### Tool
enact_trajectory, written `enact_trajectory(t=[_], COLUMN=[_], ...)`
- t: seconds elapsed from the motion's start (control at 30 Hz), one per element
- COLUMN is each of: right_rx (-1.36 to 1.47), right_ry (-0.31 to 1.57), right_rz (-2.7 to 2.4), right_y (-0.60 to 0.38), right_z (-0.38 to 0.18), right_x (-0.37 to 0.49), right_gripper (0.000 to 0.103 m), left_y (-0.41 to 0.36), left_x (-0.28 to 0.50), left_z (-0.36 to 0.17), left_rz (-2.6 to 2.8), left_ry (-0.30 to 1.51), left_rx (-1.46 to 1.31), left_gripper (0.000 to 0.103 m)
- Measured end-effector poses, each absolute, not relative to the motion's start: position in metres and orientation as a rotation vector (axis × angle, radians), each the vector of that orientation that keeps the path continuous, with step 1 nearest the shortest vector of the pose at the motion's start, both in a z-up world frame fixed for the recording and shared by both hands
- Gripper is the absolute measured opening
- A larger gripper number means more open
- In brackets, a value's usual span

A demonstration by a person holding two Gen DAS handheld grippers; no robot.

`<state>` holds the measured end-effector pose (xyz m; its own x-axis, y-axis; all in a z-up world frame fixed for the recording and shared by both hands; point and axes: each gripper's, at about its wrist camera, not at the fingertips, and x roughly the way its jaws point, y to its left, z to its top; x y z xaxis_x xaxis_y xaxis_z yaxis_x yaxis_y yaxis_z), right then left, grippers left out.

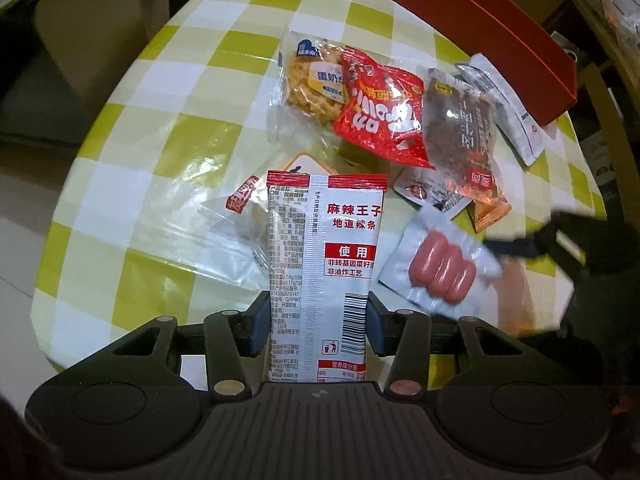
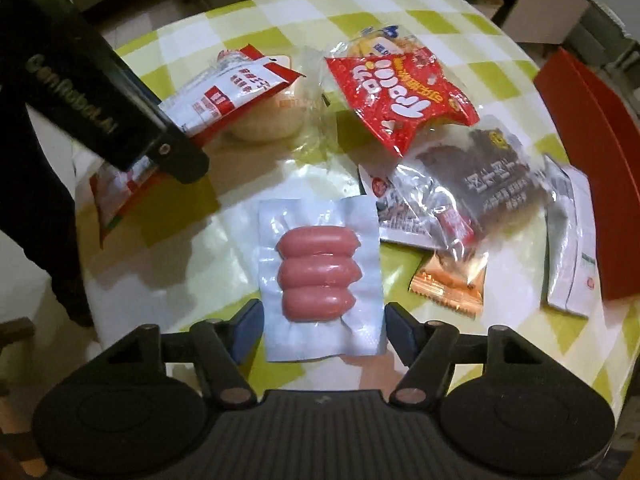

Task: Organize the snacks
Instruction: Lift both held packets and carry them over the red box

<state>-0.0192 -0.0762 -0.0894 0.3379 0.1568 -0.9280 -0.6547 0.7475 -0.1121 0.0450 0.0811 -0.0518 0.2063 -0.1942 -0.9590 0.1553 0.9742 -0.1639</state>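
My left gripper (image 1: 318,320) is shut on a white and red spicy-strip packet (image 1: 324,264), held upright above the table; it also shows in the right wrist view (image 2: 224,96). My right gripper (image 2: 322,328) is shut on a clear sausage pack (image 2: 320,276) with three pink sausages, held above the table; it also shows in the left wrist view (image 1: 440,270). A pile of snacks lies behind: a red bag (image 2: 396,92), a dark brown pack (image 2: 488,176), a yellow biscuit pack (image 1: 316,84), an orange sachet (image 2: 452,284).
The table has a green and white checked cloth (image 1: 160,160). A red box (image 1: 492,28) stands at the far right, with white pouches (image 2: 568,240) beside it. A clear-wrapped bun (image 2: 264,120) and a red-edged packet (image 2: 120,196) lie at the left.
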Motion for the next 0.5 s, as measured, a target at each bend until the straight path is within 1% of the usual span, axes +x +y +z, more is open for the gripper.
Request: enact_trajectory(t=[0.17,0.23,0.33,0.5], right_rx=[-0.624,-0.579,-0.561,-0.395], right_ry=[1.055,1.064,1.114,1.187], right_rz=[0.587,0.602,0.549,0.494], right_y=[-0.059,-0.052,-0.045,-0.072], right_z=[-0.08,-0.077,-0.092,-0.094], right_x=[-0.014,-0.002,0.01,0.001], right_gripper=[0.078,0.078,0.079,0.078], left_y=[0.076,0.076,0.077,0.08], left_x=[0.043,0.044,0.046,0.048], left_z=[-0.051,-0.052,-0.053,-0.057], left_rz=[-0.245,-0.242,-0.235,-0.232], left_ry=[1.341,1.345,1.348,1.364], left_rx=[-0.012,-0.012,-0.015,-0.007], left_gripper=[0.056,0.056,0.056,0.056])
